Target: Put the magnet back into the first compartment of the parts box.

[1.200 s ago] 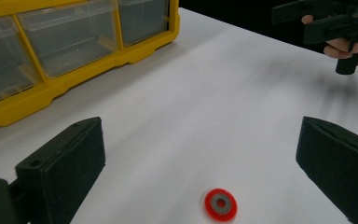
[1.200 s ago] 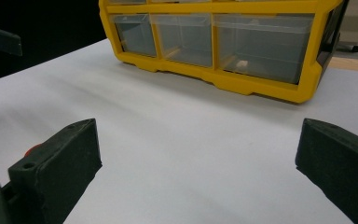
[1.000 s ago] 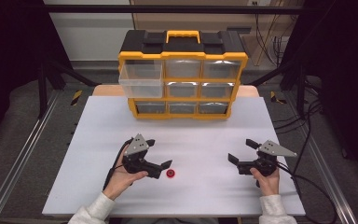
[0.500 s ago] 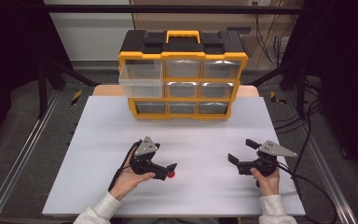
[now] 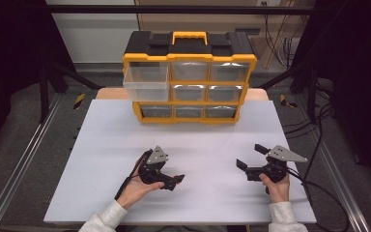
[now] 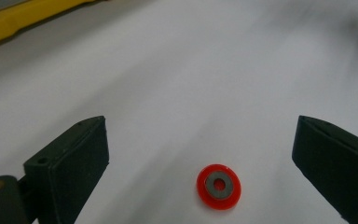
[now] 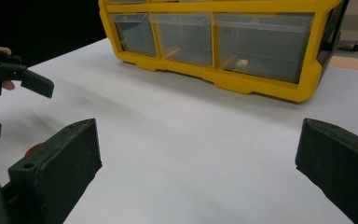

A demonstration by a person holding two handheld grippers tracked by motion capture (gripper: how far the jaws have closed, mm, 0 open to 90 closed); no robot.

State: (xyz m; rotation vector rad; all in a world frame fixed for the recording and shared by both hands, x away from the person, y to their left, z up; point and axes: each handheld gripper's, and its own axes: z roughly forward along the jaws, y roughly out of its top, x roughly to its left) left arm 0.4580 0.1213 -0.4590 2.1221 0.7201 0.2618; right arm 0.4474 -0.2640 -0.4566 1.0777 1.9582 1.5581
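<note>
**Left gripper over the red washer, jaws wide**

My left hand-held gripper [image 5: 171, 181] sits low over the white matte tabletop [image 5: 106, 145], near the front edge, left of centre. Its jaws stand well apart. In the left gripper view the two black blocky jaws frame a small flat red plastic disc with a grey metal ring set in its middle [image 6: 218, 185]. The disc lies flat on the table between the jaws, nearer the right-hand one in that view, touching neither. Its rim is smooth and slightly glossy; the grey ring has a small red-filled hole at its centre. From the high view the disc is hidden under the gripper.

My right hand-held gripper [image 5: 252, 162] rests on the table well off to the right, grey three-cornered plate on top, cable trailing away to the right. Its jaws are also spread wide, with nothing between them but bare tabletop. In the right gripper view a sliver of red [image 7: 33, 150] peeks out beside the left-hand jaw.

At the back of the table stands the yellow and black plastic drawer cabinet [image 5: 189, 77], with a yellow carry handle on top and three rows of clear drawers. The top-left clear drawer [image 5: 146, 83] is pulled out and overhangs the front. The right gripper view shows a small pale item inside a bottom drawer [image 7: 242, 62]; I cannot tell what it is.
</note>
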